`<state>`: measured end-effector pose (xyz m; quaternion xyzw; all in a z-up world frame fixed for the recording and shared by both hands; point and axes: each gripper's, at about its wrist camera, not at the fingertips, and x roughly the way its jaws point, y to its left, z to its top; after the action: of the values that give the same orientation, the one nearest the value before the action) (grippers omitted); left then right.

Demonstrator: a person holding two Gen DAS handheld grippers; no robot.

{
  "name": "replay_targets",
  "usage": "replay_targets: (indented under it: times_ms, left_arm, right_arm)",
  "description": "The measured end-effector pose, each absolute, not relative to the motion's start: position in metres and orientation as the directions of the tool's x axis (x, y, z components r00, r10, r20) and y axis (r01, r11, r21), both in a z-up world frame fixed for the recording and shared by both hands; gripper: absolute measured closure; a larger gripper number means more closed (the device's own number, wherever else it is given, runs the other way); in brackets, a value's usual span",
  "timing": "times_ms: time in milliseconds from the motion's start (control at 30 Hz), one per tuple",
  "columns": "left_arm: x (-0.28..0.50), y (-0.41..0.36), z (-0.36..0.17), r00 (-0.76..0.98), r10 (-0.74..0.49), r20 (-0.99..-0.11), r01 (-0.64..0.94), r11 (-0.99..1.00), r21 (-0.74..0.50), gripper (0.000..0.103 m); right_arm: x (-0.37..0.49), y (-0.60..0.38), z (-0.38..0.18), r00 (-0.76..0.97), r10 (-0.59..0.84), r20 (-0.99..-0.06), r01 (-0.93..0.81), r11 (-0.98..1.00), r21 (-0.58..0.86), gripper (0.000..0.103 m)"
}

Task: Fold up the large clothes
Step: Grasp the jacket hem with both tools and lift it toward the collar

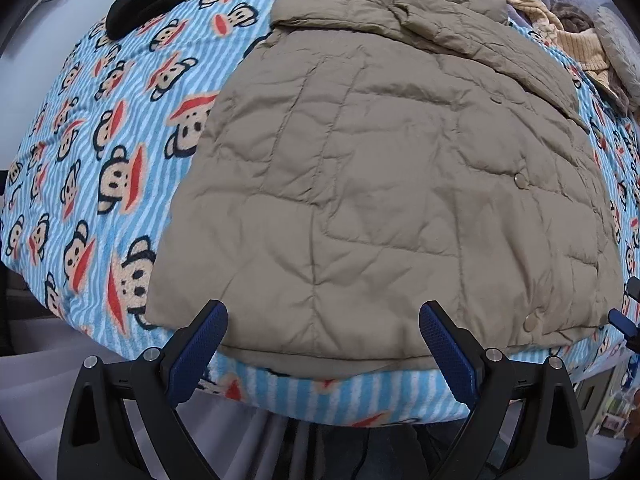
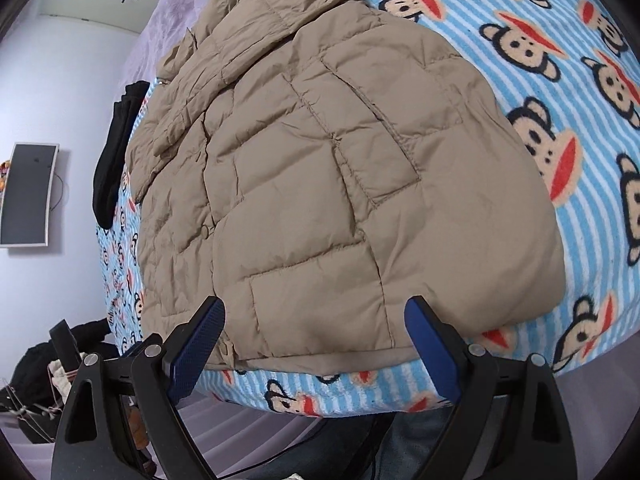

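A tan quilted puffer jacket (image 1: 380,184) lies flat on a blanket with blue stripes and cartoon monkey faces (image 1: 104,152), its sleeve folded across the top. My left gripper (image 1: 323,322) hovers open over the jacket's near hem, nothing between its blue pads (image 1: 200,344). In the right wrist view the same jacket (image 2: 320,184) fills the middle, with a pocket seam showing. My right gripper (image 2: 314,316) stands open above the hem's near edge, empty. The tip of the right gripper (image 1: 624,320) shows at the left wrist view's right border.
A black garment (image 2: 114,152) lies at the blanket's (image 2: 560,80) far left edge. Beige knitted clothes (image 1: 568,40) are piled at the back right. The bed edge (image 1: 352,396) drops off just below the hem. A wall-mounted panel (image 2: 28,196) and clutter sit on the left.
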<state>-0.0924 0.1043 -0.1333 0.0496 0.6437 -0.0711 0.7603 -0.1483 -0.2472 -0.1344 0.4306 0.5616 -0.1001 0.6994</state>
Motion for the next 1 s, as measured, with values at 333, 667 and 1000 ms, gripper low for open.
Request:
replay_targets:
  times_ms: [333,667,1000]
  left_arm:
    - [-0.108,0.180,-0.166,0.041,-0.362,-0.931,-0.046,0.930,-0.364,0.006]
    - [-0.087,0.179,-0.200,0.031,-0.471,-0.881,-0.141,0.871,-0.471,0.006]
    - [-0.080,0.170,-0.195,0.048,-0.532,-0.846,-0.179,0.828,-0.531,0.016]
  right_arm:
    - [-0.197,-0.263,-0.166,0.407,0.412,-0.816,0.765,0.335,0.550,0.010]
    - [-0.222,-0.275,-0.195,0.501,0.407,-0.764,0.794,0.134,0.593,0.010]
    - [-0.224,-0.282,-0.212,0.591,0.395,-0.704,0.767,-0.002,0.642,0.013]
